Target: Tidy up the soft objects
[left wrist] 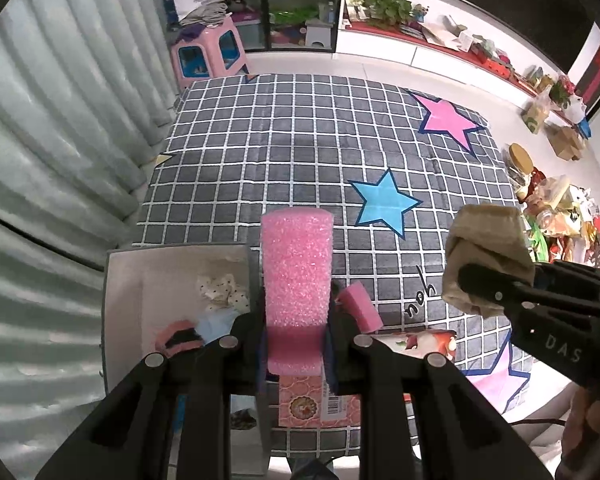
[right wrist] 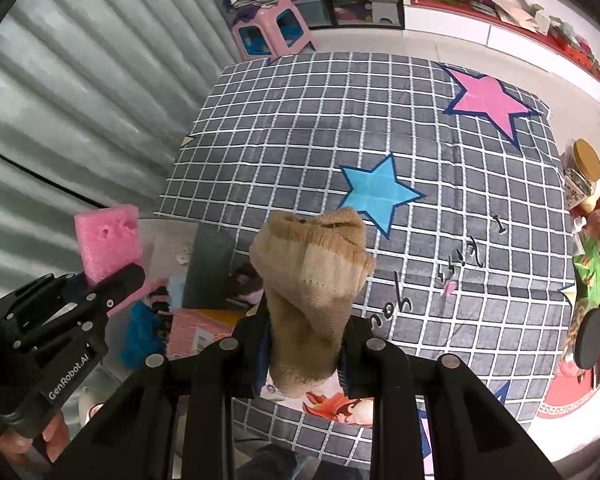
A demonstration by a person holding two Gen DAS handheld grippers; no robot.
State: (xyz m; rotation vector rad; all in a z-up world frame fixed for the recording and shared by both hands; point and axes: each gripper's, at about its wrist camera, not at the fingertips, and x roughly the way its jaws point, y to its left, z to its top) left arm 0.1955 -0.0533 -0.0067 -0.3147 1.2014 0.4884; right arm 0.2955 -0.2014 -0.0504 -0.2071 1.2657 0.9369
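Note:
My left gripper [left wrist: 296,340] is shut on a pink foam block [left wrist: 297,280] and holds it upright above the rug; the block also shows in the right wrist view [right wrist: 108,242]. My right gripper [right wrist: 304,344] is shut on a rolled tan sock [right wrist: 314,288], also seen at the right of the left wrist view [left wrist: 486,256]. A grey fabric box [left wrist: 120,280] at the lower left holds a polka-dot cloth [left wrist: 224,290], a light blue cloth and a pink-black item. A smaller pink foam piece [left wrist: 360,308] lies by the box.
A grey grid rug [left wrist: 300,140] with pink and blue stars covers the floor. Printed packets [left wrist: 318,404] lie under the left gripper. Curtains hang at the left. A pink stool [left wrist: 208,52] stands at the back. Clutter [left wrist: 560,216] lines the right edge.

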